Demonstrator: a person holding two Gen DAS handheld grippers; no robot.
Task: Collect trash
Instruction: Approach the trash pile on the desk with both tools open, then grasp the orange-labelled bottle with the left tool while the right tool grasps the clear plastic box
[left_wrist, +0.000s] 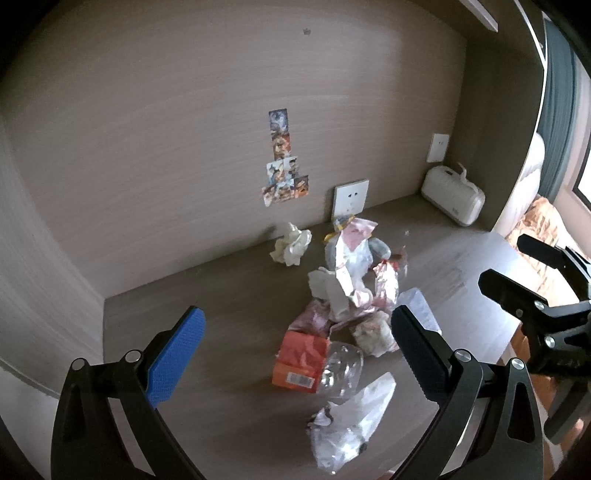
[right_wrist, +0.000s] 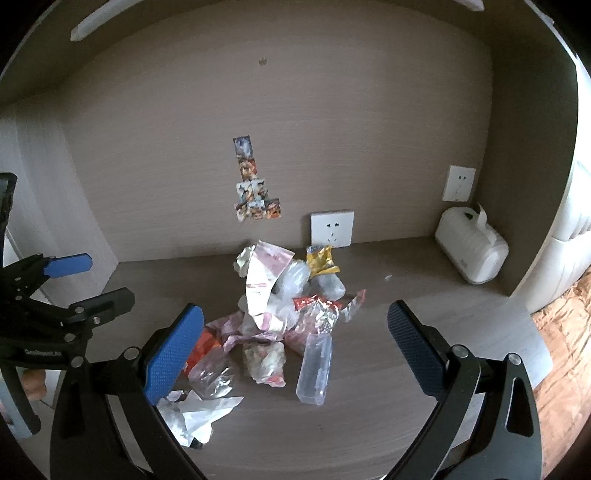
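A heap of trash (left_wrist: 351, 284) lies on the brown desk (left_wrist: 221, 295): pink and white wrappers, an orange carton (left_wrist: 301, 360), a crushed clear bottle (left_wrist: 341, 369), a clear plastic bag (left_wrist: 351, 421), a crumpled tissue (left_wrist: 290, 243). In the right wrist view the heap (right_wrist: 273, 302) includes a clear plastic tube (right_wrist: 316, 365) and a yellow wrapper (right_wrist: 321, 260). My left gripper (left_wrist: 299, 350) is open and empty, above the near side of the heap. My right gripper (right_wrist: 295, 354) is open and empty, above the heap; it also shows in the left wrist view (left_wrist: 517, 266).
A white container with a handle (left_wrist: 452, 199) stands at the desk's back right corner. Wall sockets (left_wrist: 351, 197) and stickers (left_wrist: 282, 162) are on the back panel. The desk's right edge (left_wrist: 517, 325) drops to a wooden floor. A side panel closes the left.
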